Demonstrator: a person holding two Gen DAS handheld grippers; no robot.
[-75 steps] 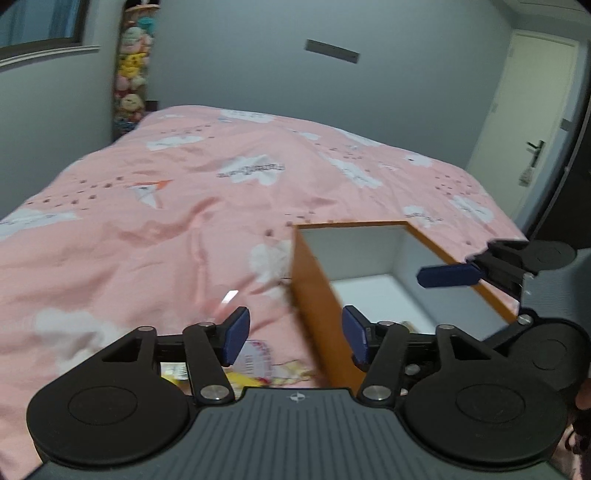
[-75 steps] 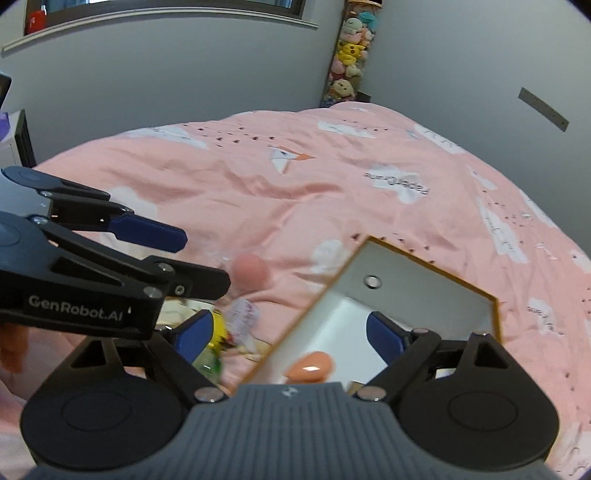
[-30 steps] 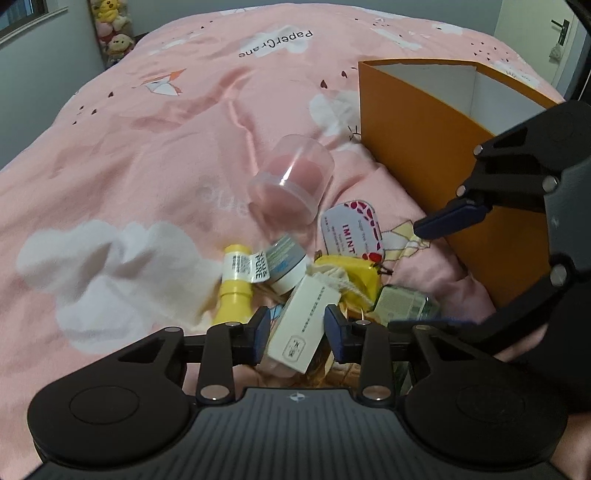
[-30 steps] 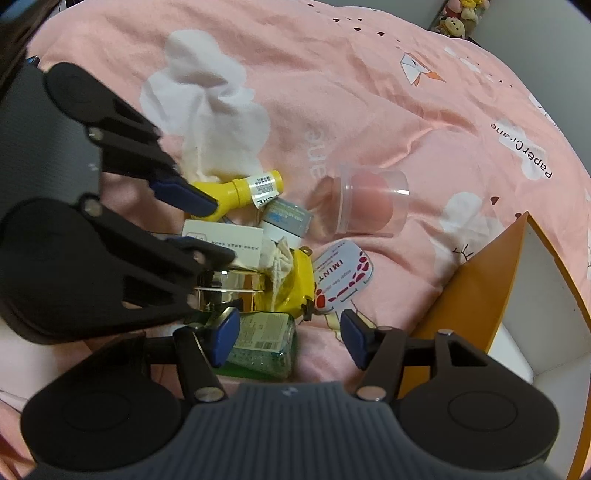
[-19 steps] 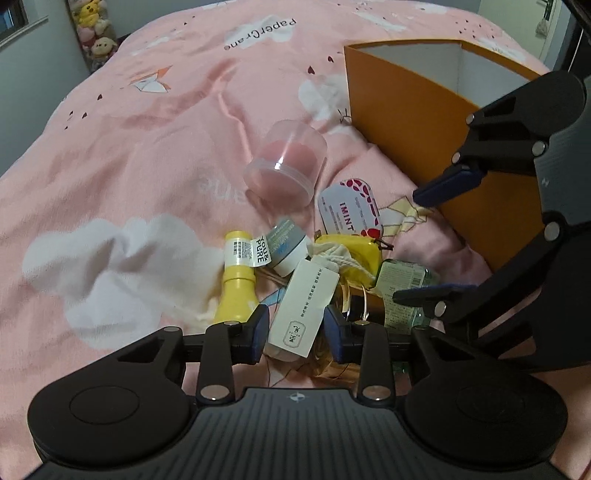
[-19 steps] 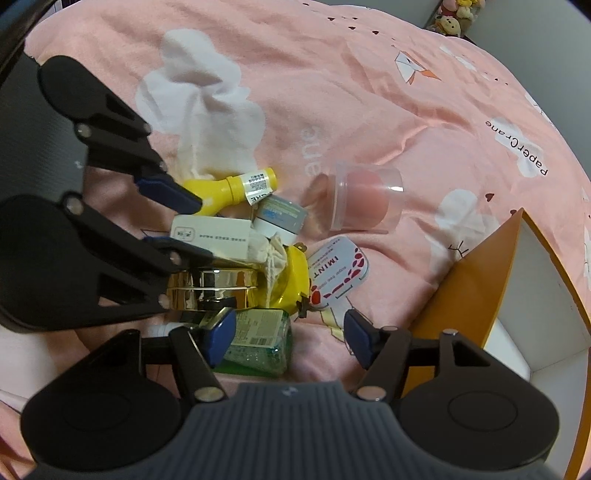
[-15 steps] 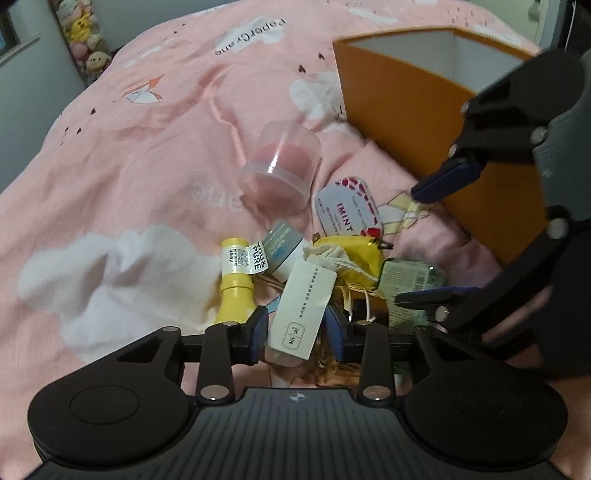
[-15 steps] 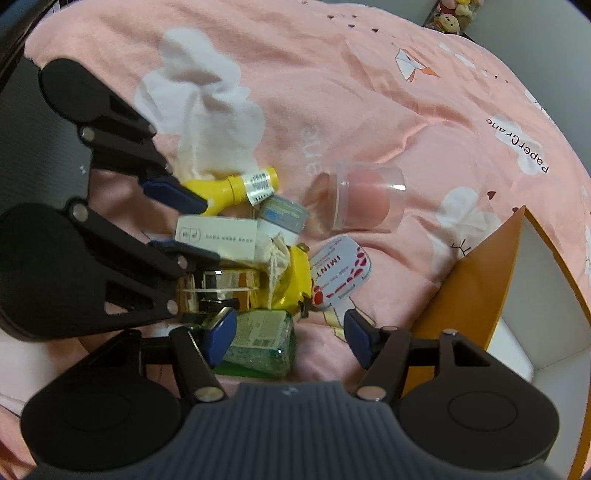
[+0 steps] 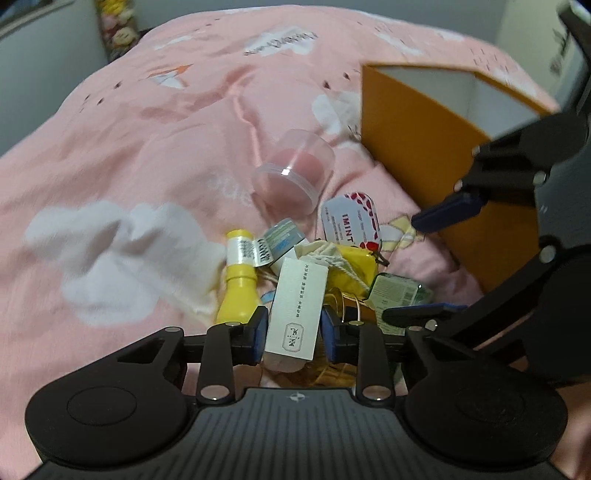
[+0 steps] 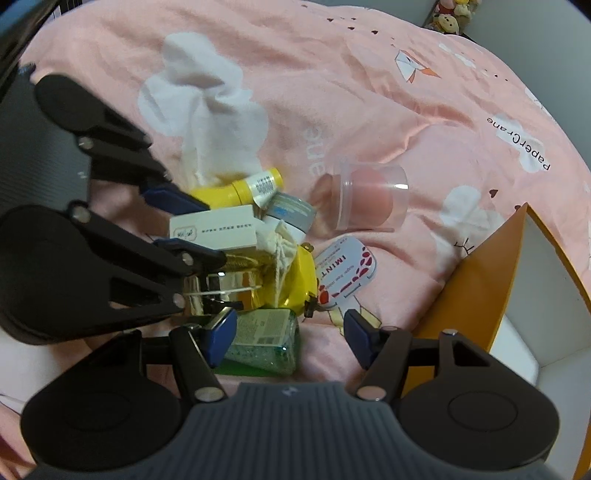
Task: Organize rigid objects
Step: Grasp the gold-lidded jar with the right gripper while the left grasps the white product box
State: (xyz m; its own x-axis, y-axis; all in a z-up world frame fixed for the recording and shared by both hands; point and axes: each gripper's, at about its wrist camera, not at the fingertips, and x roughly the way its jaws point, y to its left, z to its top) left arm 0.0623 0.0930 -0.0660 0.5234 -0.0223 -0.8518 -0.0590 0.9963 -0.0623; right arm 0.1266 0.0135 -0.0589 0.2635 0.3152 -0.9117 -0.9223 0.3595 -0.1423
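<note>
A pile of small items lies on the pink bed. My left gripper is shut on a white carton, which also shows in the right wrist view. Around it lie a yellow bottle, a gold tin, a yellow pouch, a small white jar, an IMINT tin and a clear tub with a pink sponge. My right gripper is open, its left pad beside a green bottle. An orange box stands at the right.
The pink duvet has white cloud patches and wrinkles. Plush toys sit at the far wall. The orange box's white inside shows in the right wrist view. The right gripper's body crowds the right of the left wrist view.
Both grippers came down from above the bed to the pile. The left gripper has closed on the white carton and lifted it slightly. The right gripper stays open by the green bottle.
</note>
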